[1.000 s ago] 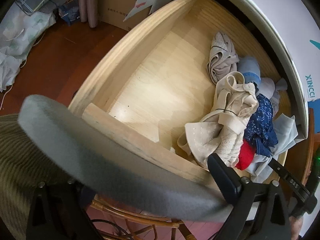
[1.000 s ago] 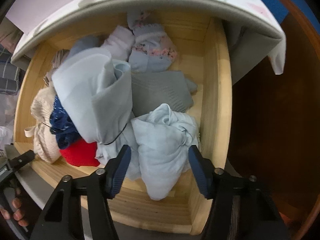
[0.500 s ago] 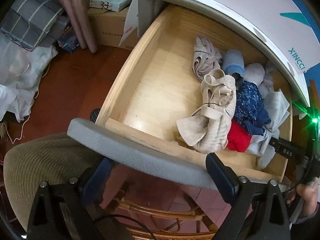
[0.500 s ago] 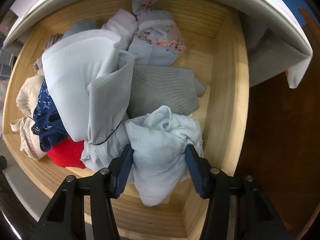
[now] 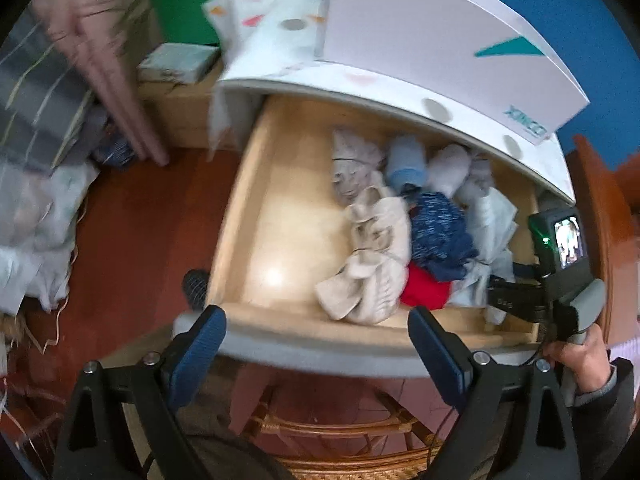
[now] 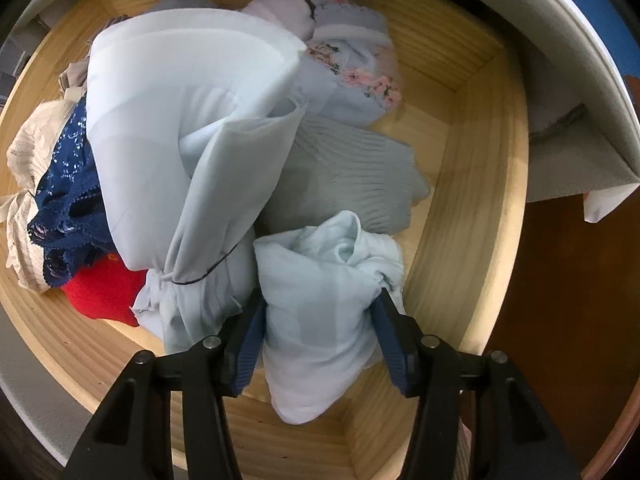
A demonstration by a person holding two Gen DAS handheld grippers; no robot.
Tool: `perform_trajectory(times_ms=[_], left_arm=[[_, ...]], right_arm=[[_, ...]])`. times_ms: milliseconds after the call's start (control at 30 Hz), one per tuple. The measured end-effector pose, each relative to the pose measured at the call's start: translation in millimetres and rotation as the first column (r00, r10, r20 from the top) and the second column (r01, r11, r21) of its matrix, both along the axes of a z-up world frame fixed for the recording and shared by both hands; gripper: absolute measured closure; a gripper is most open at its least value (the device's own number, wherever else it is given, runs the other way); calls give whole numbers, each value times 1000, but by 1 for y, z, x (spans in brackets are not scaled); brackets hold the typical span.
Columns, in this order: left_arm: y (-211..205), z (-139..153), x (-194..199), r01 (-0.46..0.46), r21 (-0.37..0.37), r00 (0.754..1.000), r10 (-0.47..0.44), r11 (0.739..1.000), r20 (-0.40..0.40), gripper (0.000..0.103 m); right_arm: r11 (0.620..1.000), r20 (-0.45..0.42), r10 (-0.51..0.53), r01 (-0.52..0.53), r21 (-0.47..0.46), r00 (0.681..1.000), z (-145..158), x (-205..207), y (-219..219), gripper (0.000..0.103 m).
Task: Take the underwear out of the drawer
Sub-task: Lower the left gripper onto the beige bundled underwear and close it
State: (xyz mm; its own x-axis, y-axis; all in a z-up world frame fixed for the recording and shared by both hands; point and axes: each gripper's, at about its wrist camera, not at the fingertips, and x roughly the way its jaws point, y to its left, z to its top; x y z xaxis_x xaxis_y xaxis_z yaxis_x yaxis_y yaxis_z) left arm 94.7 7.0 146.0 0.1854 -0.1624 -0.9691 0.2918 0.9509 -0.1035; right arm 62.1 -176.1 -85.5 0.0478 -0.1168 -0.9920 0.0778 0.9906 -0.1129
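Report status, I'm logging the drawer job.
Right hand-held gripper shut on pale blue bundled underwear inside the wooden drawer. Left hand-held gripper open, empty, outside. Large pale tied bundle crowds beside.

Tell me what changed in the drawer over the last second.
The right gripper moved down into the drawer and closed its fingers against the pale blue bundle. The left gripper let go of the drawer's front edge and pulled back, open. The other clothes stayed put.
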Motion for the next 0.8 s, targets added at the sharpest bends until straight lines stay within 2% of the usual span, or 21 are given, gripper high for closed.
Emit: perform_trajectory(times_ms=[167,300,467,700,800], left_arm=[[-34,-33,24,108,-24,991,-110,994,-81,9],[-54,-65,34,151,-13,981,-151,988,-117,9],[-64,-99,44,156,6,979,-154,988,-131,9],[-64,-130,50,157,-5,973,-156,988,-172,10],[-66,-138,56,148,-39,967,-153,988,-205,10]], right_arm=[[1000,8,-18,18,16,1000,9,-4,-6,58],[999,19,-37,37,28,999,12,-8,-7,60],[999,10,-42,42,22,999,8,-6,-11,60],[998,-1,-50,50,29,999,19,-17,-32,59],[998,-5,-52,52,29,999,21,-12,-36,59]])
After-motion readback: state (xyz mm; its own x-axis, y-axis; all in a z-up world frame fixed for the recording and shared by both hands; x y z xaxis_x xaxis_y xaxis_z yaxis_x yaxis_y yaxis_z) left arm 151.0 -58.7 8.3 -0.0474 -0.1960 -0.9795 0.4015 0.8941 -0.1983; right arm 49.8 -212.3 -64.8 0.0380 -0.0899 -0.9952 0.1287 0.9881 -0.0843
